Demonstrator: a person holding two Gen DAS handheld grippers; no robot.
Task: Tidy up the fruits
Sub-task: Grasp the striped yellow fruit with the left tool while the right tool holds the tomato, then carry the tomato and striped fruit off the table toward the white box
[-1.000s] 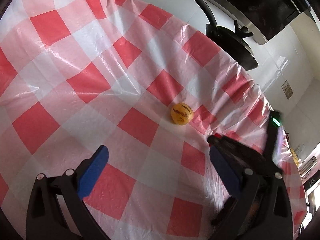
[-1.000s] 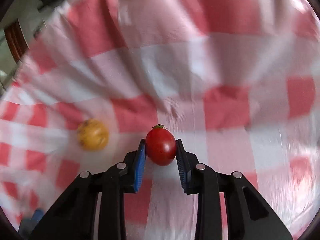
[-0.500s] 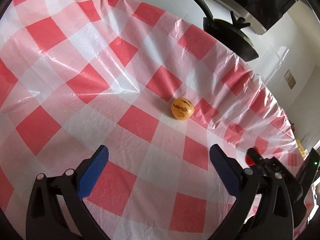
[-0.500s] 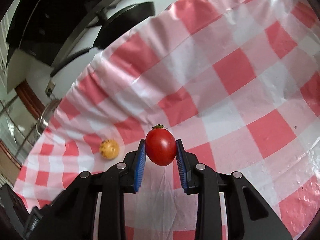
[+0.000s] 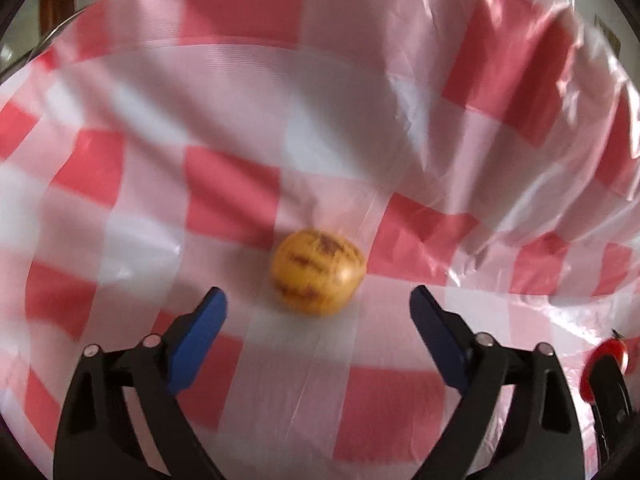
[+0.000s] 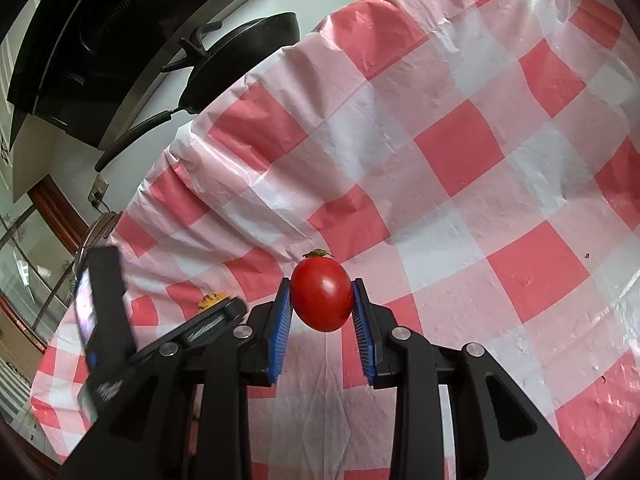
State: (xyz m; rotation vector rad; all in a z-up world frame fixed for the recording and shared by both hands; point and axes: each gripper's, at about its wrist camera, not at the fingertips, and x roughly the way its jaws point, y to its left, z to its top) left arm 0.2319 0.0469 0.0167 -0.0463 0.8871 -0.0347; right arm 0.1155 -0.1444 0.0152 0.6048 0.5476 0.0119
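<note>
A yellow-orange fruit with brown marks (image 5: 318,272) lies on the red-and-white checked tablecloth (image 5: 360,128). My left gripper (image 5: 316,296) points down at it; the jaws are closing and the fruit sits right at the blue fingertips (image 5: 208,312), apart from both pads. My right gripper (image 6: 321,292) is shut on a red tomato (image 6: 322,300) and holds it above the cloth. The tomato (image 5: 604,354) also shows at the lower right of the left wrist view. In the right wrist view the left gripper's body (image 6: 104,320) hides most of the yellow fruit (image 6: 212,299).
A black pan (image 6: 244,60) with a long handle and a dark hood (image 6: 100,20) stand beyond the table's far edge. The cloth (image 6: 460,148) hangs in folds over that edge. A metal rim (image 6: 98,224) shows at the left corner.
My left gripper has swung in on the yellow fruit, which is now large and right at its tips, and the jaws have narrowed. The right gripper has kept the tomato, steady over the last half second.
</note>
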